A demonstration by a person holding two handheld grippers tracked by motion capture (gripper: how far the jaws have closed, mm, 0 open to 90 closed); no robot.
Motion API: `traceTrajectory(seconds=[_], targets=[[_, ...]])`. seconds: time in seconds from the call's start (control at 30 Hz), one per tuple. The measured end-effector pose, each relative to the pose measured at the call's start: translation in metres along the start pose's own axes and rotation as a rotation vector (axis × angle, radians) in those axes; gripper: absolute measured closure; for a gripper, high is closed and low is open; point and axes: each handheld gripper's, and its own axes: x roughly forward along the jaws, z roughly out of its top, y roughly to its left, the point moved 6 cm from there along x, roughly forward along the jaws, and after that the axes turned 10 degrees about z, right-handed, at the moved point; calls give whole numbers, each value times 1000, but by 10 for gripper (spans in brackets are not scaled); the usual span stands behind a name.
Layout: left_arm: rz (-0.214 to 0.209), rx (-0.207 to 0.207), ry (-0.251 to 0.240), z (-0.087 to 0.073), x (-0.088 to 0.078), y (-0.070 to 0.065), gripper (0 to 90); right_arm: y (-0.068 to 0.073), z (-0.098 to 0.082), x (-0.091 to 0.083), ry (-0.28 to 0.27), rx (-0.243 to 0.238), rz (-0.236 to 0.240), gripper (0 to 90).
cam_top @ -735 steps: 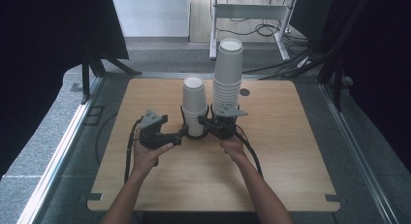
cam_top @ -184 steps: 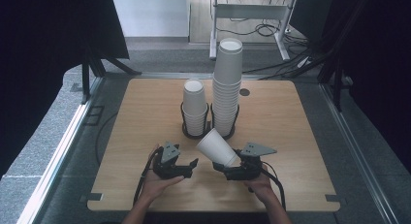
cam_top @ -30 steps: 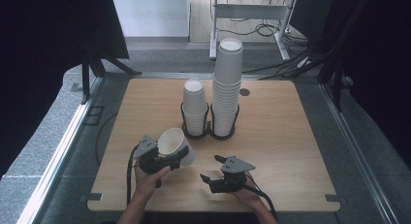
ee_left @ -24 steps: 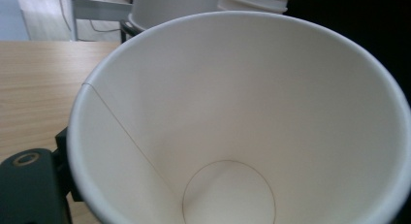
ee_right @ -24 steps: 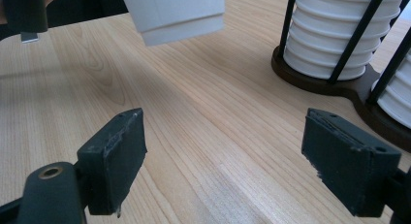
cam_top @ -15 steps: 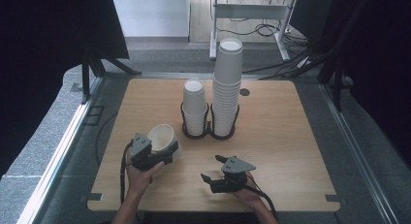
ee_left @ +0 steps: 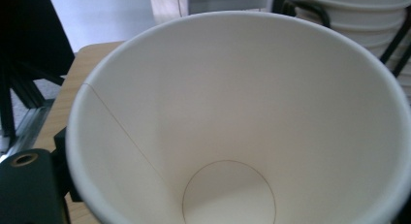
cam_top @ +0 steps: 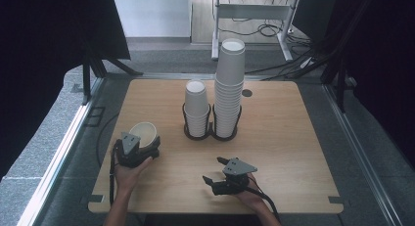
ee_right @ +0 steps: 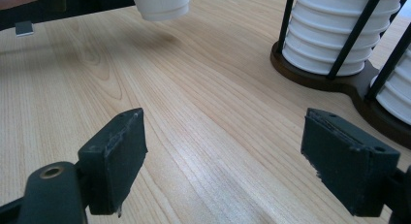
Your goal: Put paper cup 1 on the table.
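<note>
My left gripper is shut on a white paper cup near the table's left edge, and the cup's mouth faces up. The left gripper view looks straight down into this cup, with one black finger beside its wall. From the right gripper view the cup's base seems to hang just above the wood, over its shadow. My right gripper rests low at the front middle of the table. It is open with nothing between its pads.
A black wire holder at the table's middle carries a short cup stack and a tall cup stack. The same holder base lies ahead and to the right of my right gripper. The wooden table has dark floor around it.
My left gripper has carried the cup leftward and slightly down, and the cup now stands more upright. The right gripper has stayed where it was.
</note>
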Motion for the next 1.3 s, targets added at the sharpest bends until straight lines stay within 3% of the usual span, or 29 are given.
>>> traceTrajectory(seconds=[0.23, 0.6, 0.97, 1.3], targets=[[-5, -8, 16, -4, 4, 2, 115, 0, -1, 1, 7, -1, 1, 168], [22, 13, 40, -11, 9, 4, 114, 0, -2, 1, 12, -5, -2, 170], [28, 22, 38, -13, 11, 4, 111, 2, -3, 3, 26, -16, -4, 172], [47, 55, 51, -17, 14, 0, 106, 2, -3, 3, 29, -18, -7, 174]])
